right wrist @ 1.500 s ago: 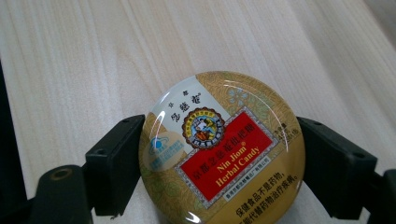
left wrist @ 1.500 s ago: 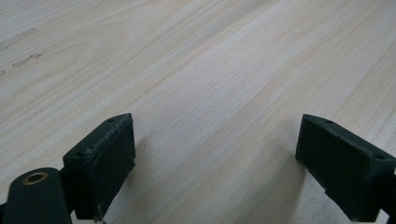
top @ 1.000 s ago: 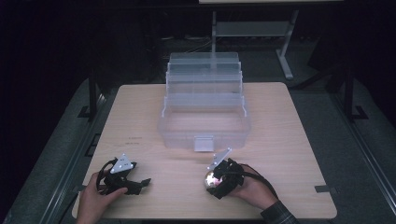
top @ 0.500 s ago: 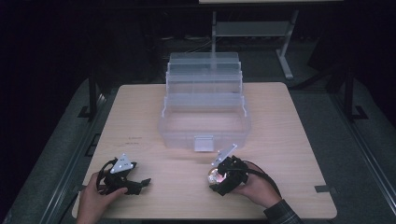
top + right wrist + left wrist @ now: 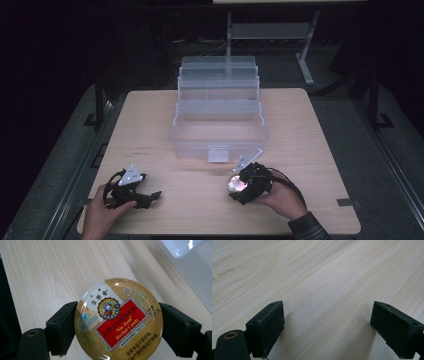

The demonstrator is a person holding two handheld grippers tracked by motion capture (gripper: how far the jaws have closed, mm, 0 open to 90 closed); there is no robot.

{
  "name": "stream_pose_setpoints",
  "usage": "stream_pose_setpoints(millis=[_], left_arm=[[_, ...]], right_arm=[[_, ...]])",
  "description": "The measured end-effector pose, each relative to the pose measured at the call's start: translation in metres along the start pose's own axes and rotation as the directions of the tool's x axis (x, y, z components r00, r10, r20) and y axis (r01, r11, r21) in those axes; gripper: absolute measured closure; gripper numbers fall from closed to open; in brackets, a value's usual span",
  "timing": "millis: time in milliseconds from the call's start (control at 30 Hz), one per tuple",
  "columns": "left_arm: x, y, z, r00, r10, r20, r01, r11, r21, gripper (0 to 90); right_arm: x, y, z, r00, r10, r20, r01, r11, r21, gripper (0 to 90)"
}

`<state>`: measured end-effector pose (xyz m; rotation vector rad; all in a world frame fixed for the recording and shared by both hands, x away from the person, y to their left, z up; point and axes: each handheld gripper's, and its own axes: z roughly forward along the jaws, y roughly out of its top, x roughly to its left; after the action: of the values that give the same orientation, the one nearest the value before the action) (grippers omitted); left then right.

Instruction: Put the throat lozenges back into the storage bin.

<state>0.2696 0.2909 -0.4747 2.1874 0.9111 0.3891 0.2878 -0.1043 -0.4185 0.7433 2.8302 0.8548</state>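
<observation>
Candy is what the right gripper point(image 5: 239, 184) carries: a round gold tin point(image 5: 119, 319) with a red label, clamped edge to edge between the two black jaws, near the front edge of the pale wooden desk point(image 5: 310, 150) and right of its middle. Just beyond it stands a clear plastic tiered organiser box point(image 5: 220, 117), opened out in steps, its lowest tray nearest the person and its latch facing the tin. The left gripper point(image 5: 136, 192) rests low near the front left corner, jaws spread wide over bare wood with nothing between them. I would say the tin is picked up and on its way; the next move calls for lifting it over the box's front wall and letting go inside the lowest tray.
</observation>
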Motion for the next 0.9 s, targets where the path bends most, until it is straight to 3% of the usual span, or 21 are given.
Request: stream_pose_setpoints(millis=[900], left_arm=[[0.0, 0.0, 0.0, 1.0, 0.0, 0.0, 0.0, 1.0, 0.0, 11.1]], right_arm=[[-0.014, 0.003, -0.029, 0.9991, 0.031, 0.029, -0.029, 0.998, -0.059, 19.7]])
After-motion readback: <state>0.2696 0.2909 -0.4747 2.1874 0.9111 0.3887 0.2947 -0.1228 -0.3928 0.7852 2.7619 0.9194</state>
